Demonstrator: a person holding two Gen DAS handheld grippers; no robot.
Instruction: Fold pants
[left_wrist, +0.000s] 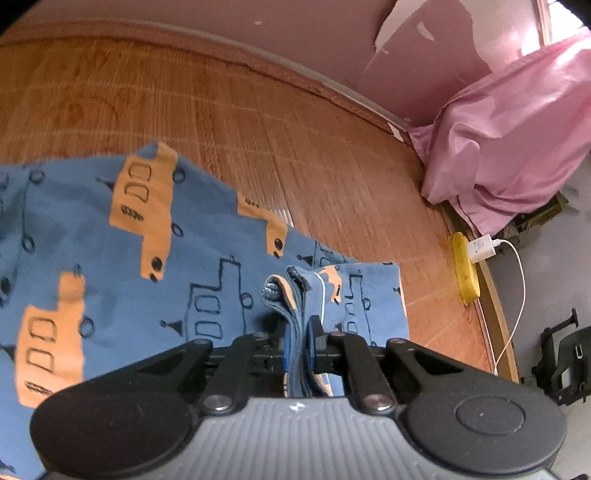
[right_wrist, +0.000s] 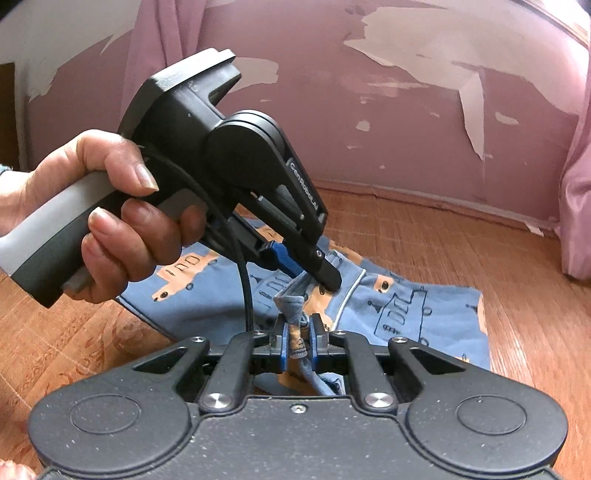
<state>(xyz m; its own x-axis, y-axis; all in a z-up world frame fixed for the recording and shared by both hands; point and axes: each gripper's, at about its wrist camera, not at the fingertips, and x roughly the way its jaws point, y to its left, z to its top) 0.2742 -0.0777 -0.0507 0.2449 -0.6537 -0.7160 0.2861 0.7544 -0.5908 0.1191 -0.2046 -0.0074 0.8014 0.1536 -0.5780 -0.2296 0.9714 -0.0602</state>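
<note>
The left gripper (left_wrist: 297, 345) is clamped on a bunched, layered fold of the pants (left_wrist: 110, 240), its blue pads pressed tight against several thicknesses of blue cloth that stick up between them. The rest of the garment, blue with orange and outlined truck prints, spreads out ahead of and to the left of this claw across a woven bamboo mat (left_wrist: 221, 103). Off to the claw's right, at the mat's edge, a yellow power strip (left_wrist: 464, 273) carries a white charger (left_wrist: 482, 249) whose cable trails away toward the camera. Farther ahead and to the right, a pink cloth (left_wrist: 517, 140) drapes down against the peeling pink wall (left_wrist: 295, 33).

The right gripper (right_wrist: 297, 345) is likewise closed on a gathered edge of the pants (right_wrist: 424, 314), with a knot of blue and orange fabric caught between its pads and rising just beyond the fingertips. Directly ahead of it, the left gripper (right_wrist: 314, 271) comes in from the upper left, held by a hand (right_wrist: 110, 221) wrapped around its grey handle; its tips appear to pinch the same raised ridge of cloth, though the contact point is partly hidden. The two claws sit very near each other over that ridge. Beyond them the pants lie flat on the mat (right_wrist: 480, 240), extending ahead and to the right.
</note>
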